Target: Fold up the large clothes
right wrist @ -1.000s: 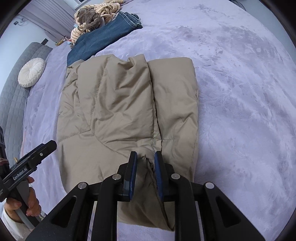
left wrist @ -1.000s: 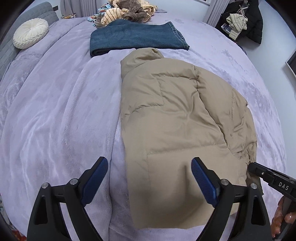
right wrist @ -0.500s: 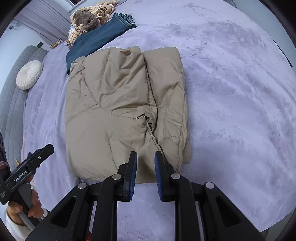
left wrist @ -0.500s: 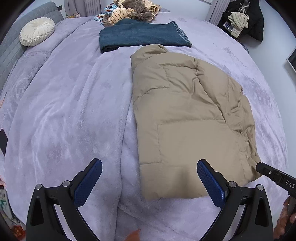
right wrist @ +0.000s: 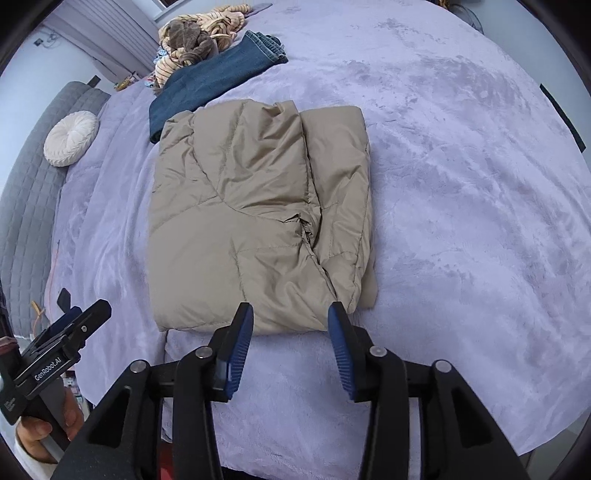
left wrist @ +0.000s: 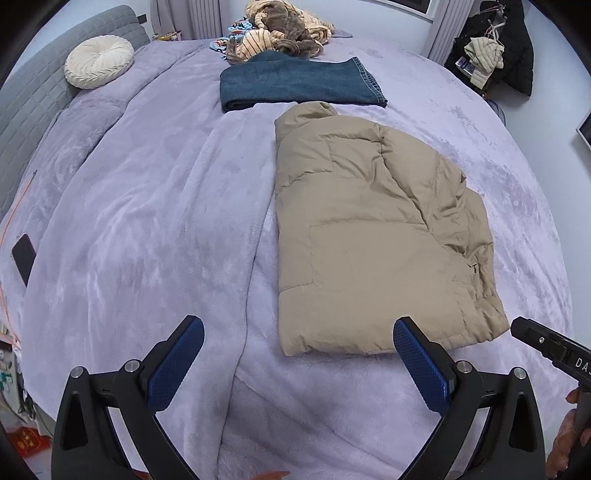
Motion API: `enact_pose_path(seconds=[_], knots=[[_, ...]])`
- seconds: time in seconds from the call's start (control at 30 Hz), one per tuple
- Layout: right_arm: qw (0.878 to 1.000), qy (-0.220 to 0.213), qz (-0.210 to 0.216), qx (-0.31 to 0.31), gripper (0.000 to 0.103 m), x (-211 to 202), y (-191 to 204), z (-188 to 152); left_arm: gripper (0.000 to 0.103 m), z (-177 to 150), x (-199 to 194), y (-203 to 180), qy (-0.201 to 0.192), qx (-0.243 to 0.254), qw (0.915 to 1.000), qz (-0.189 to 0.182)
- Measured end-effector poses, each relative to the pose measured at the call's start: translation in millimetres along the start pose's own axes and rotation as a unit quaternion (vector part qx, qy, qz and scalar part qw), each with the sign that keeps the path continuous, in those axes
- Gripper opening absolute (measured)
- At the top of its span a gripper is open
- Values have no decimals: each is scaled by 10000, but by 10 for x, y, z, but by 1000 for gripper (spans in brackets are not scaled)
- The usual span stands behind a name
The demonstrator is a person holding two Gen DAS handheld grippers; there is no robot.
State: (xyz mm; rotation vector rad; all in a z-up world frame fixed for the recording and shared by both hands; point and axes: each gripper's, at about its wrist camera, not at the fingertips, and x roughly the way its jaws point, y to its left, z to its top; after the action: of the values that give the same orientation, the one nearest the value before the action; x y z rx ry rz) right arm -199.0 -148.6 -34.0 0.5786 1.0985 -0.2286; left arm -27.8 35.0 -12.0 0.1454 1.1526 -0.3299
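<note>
A beige puffer jacket (left wrist: 369, 236) lies folded lengthwise on the lavender bed cover (left wrist: 147, 221), its sleeves tucked over the body. It also shows in the right wrist view (right wrist: 251, 221). My left gripper (left wrist: 299, 354) is wide open and empty, held just short of the jacket's near hem. My right gripper (right wrist: 291, 332) is open and empty, its fingertips at the jacket's near edge, near the right corner. Each gripper's body shows at the edge of the other's view.
Folded blue jeans (left wrist: 299, 83) lie beyond the jacket's collar, with a heap of striped and brown clothes (left wrist: 280, 35) behind. A round cream cushion (left wrist: 99, 61) sits by the grey headboard. A dark phone (left wrist: 24, 254) lies at the bed's left edge. Dark coats (left wrist: 506, 48) hang at the far right.
My right gripper has let go of the jacket's hem and opened. Both grippers have pulled back toward the foot of the bed, and the jacket now lies flat.
</note>
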Motion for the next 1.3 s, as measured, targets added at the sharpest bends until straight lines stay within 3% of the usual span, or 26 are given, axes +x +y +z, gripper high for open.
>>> enact_pose_path(seconds=[0.07, 0.27, 0.5, 0.57, 0.6, 0.83, 1.3], knots=[[9999, -87, -76, -128, 52, -114, 32, -27, 103, -34, -103, -44, -70, -7, 10000, 19], [9981, -429, -254, -375, 82, -458, 129, -94, 103, -145, -467, -191, -382, 124, 9991, 100], [9948, -729, -419, -570, 85, -756, 218, -202, 103, -326, -776, -242, -553, 26, 9983, 178], [9938, -831, -421, -604, 100, -829, 220, -241, 103, -379, -840, -249, -578, 19, 9981, 235], [9932, -893, -413, -615, 103, -868, 223, -269, 103, -410, -877, -251, -582, 5, 9980, 245], [9903, -1077, -486, -731, 103, -1051, 271, -330, 103, -467, -1100, -262, -734, 15, 9971, 212], [9855, -1355, -768, -678, 103, -1157, 705, -275, 103, -153, -1325, 111, -865, 171, 9954, 375]])
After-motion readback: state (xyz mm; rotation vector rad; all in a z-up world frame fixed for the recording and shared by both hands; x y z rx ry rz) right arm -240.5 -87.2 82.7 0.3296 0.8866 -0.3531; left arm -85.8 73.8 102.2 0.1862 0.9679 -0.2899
